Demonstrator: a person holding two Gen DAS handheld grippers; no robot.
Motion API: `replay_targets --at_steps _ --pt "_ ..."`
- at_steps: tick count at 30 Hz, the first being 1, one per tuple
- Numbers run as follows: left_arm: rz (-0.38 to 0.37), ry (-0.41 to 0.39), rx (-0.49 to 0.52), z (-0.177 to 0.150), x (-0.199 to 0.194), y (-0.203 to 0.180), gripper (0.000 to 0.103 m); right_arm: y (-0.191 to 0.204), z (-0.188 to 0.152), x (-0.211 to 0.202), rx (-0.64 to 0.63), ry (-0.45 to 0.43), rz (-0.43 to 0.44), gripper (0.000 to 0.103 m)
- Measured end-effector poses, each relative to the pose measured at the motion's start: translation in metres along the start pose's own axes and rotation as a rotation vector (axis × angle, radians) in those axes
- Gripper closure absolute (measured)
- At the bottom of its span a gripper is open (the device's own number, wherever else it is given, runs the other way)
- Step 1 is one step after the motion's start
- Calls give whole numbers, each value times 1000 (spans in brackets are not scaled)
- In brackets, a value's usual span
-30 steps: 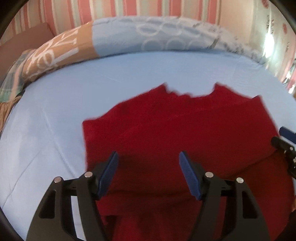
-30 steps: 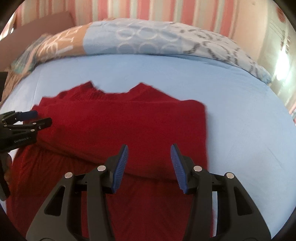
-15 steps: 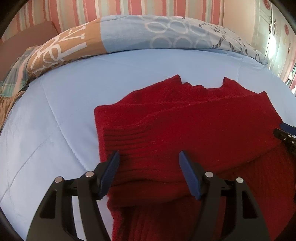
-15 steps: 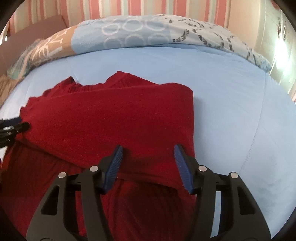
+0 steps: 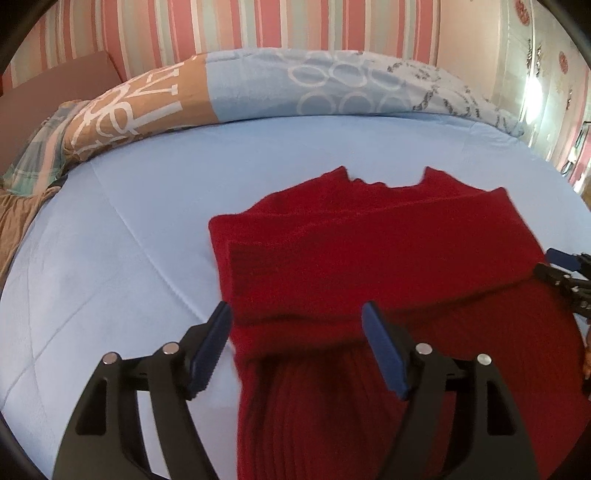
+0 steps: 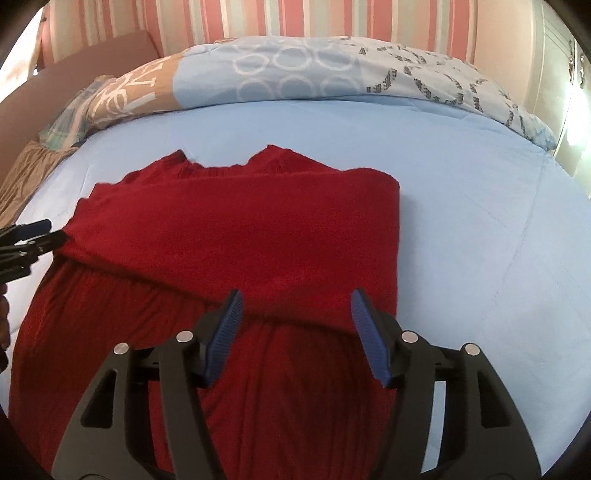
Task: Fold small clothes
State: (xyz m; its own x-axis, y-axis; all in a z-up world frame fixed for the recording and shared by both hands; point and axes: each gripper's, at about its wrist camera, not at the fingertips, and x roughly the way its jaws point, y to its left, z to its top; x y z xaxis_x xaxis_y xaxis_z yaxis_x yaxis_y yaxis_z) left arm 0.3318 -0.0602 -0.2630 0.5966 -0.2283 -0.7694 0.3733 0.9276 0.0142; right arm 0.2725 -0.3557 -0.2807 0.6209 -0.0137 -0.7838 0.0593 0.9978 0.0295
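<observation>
A red knitted sweater [image 5: 376, 251] lies flat on the light blue bed sheet [image 5: 110, 258], its sleeves folded across the chest. My left gripper [image 5: 297, 314] hovers over the sweater's left part, at the edge of the folded sleeve; its jaws are opening and no cloth is pinched between them. My right gripper [image 6: 295, 301] hovers over the same sweater [image 6: 236, 229] near its right edge, jaws opening, with nothing held. Each gripper shows at the side of the other view: the right gripper [image 5: 561, 267] and the left gripper [image 6: 40, 236].
A rolled patterned duvet [image 5: 295, 85] in blue, tan and white lies along the far edge of the bed, with a plaid cloth [image 5: 33, 155] at its left end. A striped pink wall [image 6: 295, 18] stands behind. Bare sheet [image 6: 480, 221] surrounds the sweater.
Both grippers have drawn back from the sweater and their jaws stand wider. The folded sleeves stay where they lie on the chest.
</observation>
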Motion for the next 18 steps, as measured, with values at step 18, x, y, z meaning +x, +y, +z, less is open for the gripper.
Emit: replay_targets --at_steps 18 --pt "2 18 -140 -79 -82 12 9 11 -67 -65 61 -7 -17 37"
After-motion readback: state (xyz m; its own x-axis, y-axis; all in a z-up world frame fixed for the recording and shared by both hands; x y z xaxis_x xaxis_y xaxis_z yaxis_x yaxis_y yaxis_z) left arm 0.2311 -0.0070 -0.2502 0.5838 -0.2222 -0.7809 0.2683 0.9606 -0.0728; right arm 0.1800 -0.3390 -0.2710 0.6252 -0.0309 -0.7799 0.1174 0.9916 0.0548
